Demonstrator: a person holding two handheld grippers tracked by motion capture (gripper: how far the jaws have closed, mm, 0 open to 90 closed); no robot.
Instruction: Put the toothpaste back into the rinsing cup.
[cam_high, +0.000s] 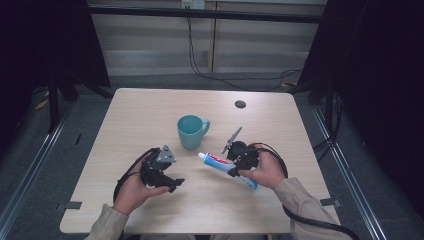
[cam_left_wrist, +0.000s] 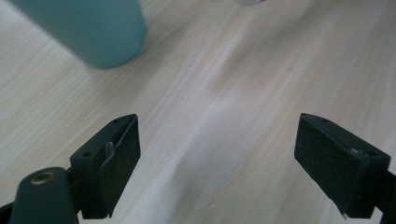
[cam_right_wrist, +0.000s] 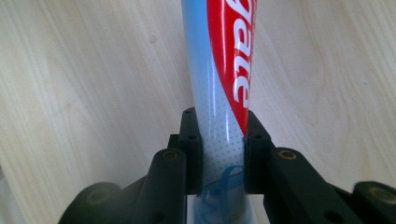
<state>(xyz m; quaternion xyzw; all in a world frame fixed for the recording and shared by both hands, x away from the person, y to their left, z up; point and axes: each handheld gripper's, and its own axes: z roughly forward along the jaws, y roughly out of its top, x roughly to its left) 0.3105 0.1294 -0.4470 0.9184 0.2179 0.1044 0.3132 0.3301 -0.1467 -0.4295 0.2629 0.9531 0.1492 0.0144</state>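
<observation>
In the right gripper view the toothpaste tube (cam_right_wrist: 219, 70) runs off the top edge, its lettering cut off, and its tail end is hidden low between the jaws. The right gripper (cam_right_wrist: 223, 140) pinches the tube, both pads pressed on its sides. In the high view, right of centre, the tube (cam_high: 220, 162) sticks out leftward from the right hand (cam_high: 267, 170), cap end free above the table (cam_high: 150, 110). The left gripper (cam_left_wrist: 217, 149) has its jaws spread wide, holding nothing. Beyond them, at upper left, the teal mug (cam_left_wrist: 93, 32) is cropped and blurred.
</observation>
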